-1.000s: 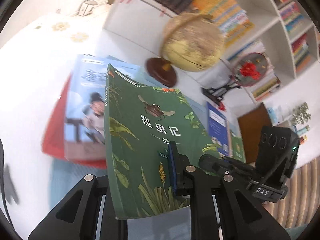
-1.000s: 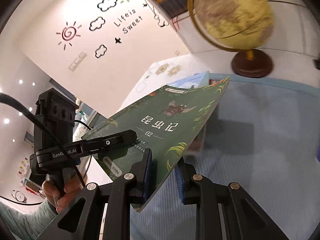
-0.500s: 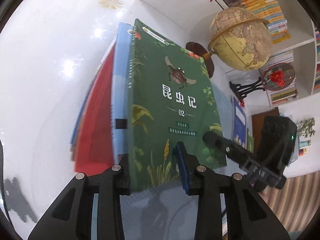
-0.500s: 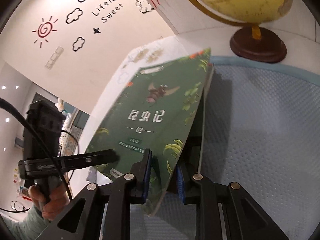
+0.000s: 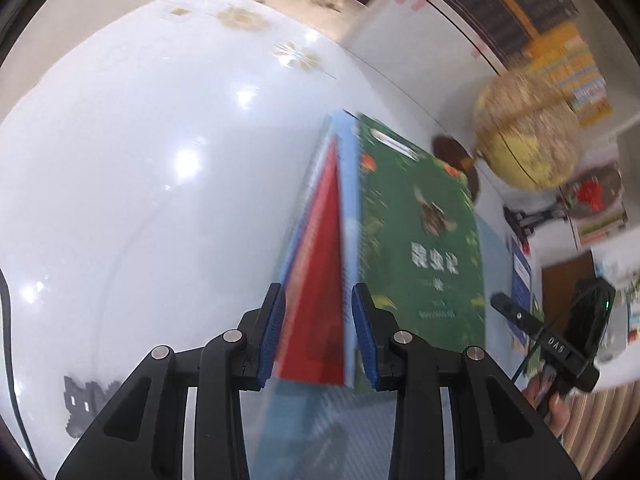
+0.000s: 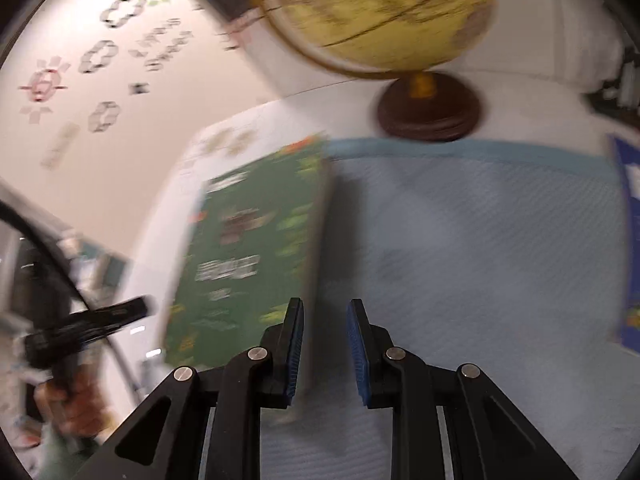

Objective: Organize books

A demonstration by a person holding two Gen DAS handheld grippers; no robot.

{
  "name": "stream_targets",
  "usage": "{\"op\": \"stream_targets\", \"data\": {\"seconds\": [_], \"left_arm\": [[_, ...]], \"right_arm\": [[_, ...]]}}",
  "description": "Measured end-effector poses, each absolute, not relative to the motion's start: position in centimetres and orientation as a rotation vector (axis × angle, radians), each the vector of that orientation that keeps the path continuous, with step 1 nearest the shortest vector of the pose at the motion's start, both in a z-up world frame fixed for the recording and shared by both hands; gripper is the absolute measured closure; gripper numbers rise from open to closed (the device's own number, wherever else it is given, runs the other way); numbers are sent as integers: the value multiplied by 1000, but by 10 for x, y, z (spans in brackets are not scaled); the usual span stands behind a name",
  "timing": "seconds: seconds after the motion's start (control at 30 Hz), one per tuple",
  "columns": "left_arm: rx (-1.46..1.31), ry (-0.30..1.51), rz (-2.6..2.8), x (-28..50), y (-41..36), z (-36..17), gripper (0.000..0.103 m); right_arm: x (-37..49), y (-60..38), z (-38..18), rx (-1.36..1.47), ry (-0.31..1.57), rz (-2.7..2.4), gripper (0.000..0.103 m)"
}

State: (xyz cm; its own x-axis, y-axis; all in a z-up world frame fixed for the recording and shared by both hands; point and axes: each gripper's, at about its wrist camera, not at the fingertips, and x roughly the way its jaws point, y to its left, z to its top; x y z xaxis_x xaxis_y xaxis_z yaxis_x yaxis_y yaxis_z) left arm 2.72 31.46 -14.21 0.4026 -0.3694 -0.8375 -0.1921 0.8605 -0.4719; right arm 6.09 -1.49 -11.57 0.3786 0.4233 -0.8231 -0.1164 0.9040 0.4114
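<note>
A green book [image 5: 420, 240] with an insect on its cover lies on top of a stack, over a pale blue book [image 5: 350, 200] and a red book [image 5: 320, 280]. My left gripper [image 5: 318, 340] stands open at the stack's near end. The red and pale blue books show between its fingers, and the green book lies to the right of them. In the right wrist view the green book [image 6: 248, 248] is blurred. My right gripper [image 6: 325, 344] is shut on its near right edge, which runs along the left pad.
The stack sits where a white table [image 5: 140, 180] meets a blue mat [image 6: 480, 260]. A globe [image 6: 380, 12] on a dark wooden base [image 6: 428, 108] stands behind it. Another blue book [image 6: 628, 260] lies at the mat's right edge. Bookshelves [image 5: 560, 60] fill the far wall.
My left gripper let go of the green book, opened and slid left to the lower books. The green book came down flat onto the stack, with the right gripper still on it.
</note>
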Motion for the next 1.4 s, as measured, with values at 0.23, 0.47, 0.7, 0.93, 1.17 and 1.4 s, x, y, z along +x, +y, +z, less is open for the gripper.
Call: {"op": "stream_targets", "data": {"seconds": [0.23, 0.47, 0.7, 0.93, 1.17, 1.4], "left_arm": [[-608, 1177, -42, 35, 327, -159, 72], [-622, 1200, -70, 31, 316, -166, 73], [-672, 1190, -89, 27, 324, -165, 73], [-677, 1186, -21, 17, 334, -166, 73], [-670, 1135, -3, 2, 338, -152, 73], [-402, 1077, -189, 1, 234, -95, 72]], "right_arm": [[78, -2, -141, 211, 1276, 267, 82], [72, 39, -134, 113, 1330, 277, 82], [62, 44, -132, 102, 1340, 282, 82], [55, 73, -126, 1, 1338, 264, 86], [35, 52, -127, 154, 1338, 362, 86], [2, -54, -110, 323, 1232, 250, 84]]}}
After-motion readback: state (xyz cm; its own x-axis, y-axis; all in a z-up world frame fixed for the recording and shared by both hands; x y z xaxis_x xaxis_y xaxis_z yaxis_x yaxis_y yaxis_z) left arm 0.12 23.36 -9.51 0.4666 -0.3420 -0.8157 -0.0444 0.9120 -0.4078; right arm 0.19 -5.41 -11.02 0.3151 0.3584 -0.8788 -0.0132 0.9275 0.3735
